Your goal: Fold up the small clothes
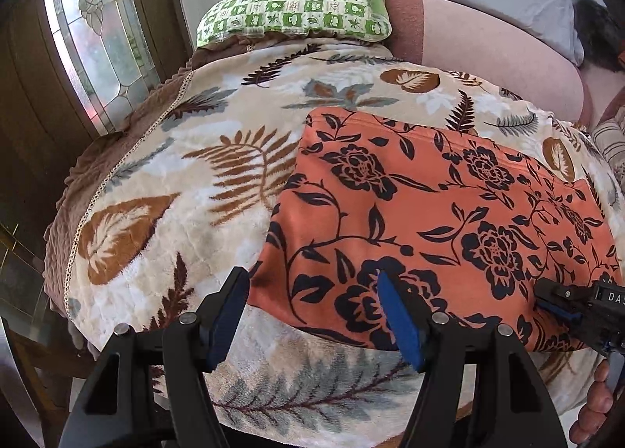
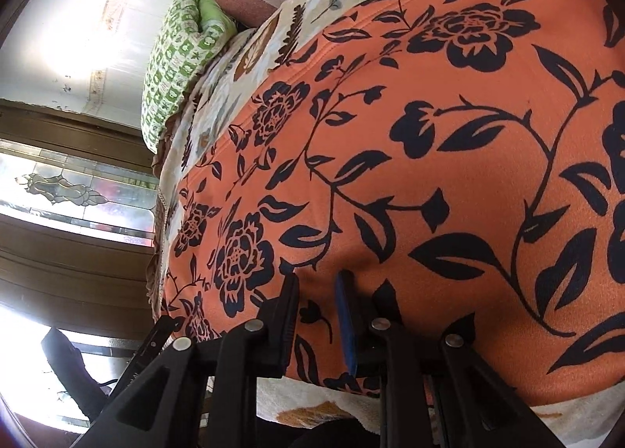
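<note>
Garment (image 2: 429,135) apparently pinched in right tongs (image 2: 318,288)

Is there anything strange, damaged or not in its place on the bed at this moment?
Nothing stands out. The orange floral garment lies flat on the leaf-print blanket, without tears or stains that I can see. The right gripper pinches its near edge; the left gripper hangs open above it.

Both wrist views angled down, close over shared orange cloth (image 1: 429,213).
</note>
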The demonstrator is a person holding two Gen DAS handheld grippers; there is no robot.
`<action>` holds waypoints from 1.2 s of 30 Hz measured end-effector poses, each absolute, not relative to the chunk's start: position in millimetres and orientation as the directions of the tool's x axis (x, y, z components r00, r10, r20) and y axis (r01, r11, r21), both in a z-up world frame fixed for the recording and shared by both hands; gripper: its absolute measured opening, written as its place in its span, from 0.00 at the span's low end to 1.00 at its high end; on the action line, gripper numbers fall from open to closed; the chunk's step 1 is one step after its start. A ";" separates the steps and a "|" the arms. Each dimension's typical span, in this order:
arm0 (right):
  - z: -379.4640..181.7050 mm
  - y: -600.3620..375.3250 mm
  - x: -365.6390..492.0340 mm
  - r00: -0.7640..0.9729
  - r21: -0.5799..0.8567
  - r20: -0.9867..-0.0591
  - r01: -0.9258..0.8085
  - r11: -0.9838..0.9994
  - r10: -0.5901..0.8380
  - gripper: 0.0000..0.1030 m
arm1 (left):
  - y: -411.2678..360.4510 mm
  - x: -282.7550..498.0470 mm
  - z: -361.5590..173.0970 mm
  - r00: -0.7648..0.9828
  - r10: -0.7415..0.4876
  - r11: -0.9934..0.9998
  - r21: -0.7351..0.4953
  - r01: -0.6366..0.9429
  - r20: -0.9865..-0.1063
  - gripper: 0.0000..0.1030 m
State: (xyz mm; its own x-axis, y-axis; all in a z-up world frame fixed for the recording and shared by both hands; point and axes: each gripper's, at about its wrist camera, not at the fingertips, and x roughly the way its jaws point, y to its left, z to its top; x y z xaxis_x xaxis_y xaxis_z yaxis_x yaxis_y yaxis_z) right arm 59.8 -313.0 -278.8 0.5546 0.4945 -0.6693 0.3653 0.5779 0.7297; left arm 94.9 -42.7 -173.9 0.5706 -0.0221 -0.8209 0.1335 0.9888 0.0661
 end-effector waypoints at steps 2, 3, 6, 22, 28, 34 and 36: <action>-279.0 -312.2 59.9 0.557 0.732 -0.667 0.363 0.577 0.496 0.21 | -45.1 94.4 -172.8 0.572 -0.022 0.988 0.068 0.135 -0.820 0.67; -279.2 -312.4 59.6 0.557 0.732 -0.666 0.361 0.578 0.496 0.21 | -45.9 94.4 -172.8 0.570 -0.022 0.989 0.067 0.135 -0.821 0.67; -279.5 -313.3 58.0 0.559 0.733 -0.664 0.355 0.580 0.497 0.21 | -46.8 94.5 -174.7 0.555 -0.036 0.990 0.047 0.135 -0.831 0.67; -277.0 -307.1 59.4 0.562 0.714 -0.678 0.353 0.604 0.473 0.21 | -10.1 108.4 -208.3 0.380 -0.339 0.927 -0.375 -0.023 -0.861 0.80; -278.1 -307.9 59.7 0.563 0.723 -0.671 0.349 0.597 0.483 0.21 | 1.1 100.2 -208.3 0.380 -0.384 0.900 -0.433 -0.051 -0.842 0.79; -278.3 -307.9 61.8 0.562 0.721 -0.671 0.343 0.602 0.483 0.21 | -1.9 99.0 -229.6 0.373 -0.411 0.878 -0.471 -0.084 -0.832 0.79; -279.2 -308.2 61.4 0.563 0.723 -0.668 0.340 0.601 0.486 0.21 | -3.2 103.6 -227.0 0.430 -0.399 0.878 -0.472 -0.076 -0.810 0.77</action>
State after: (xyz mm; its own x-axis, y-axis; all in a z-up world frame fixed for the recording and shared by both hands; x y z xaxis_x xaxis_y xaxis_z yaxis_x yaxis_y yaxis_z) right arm 61.4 -308.2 -279.2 0.5633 0.4858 -0.6683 0.3399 0.6010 0.7234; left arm 103.6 -3.2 -227.0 0.4301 -0.3987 -0.8100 -0.0758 0.8781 -0.4724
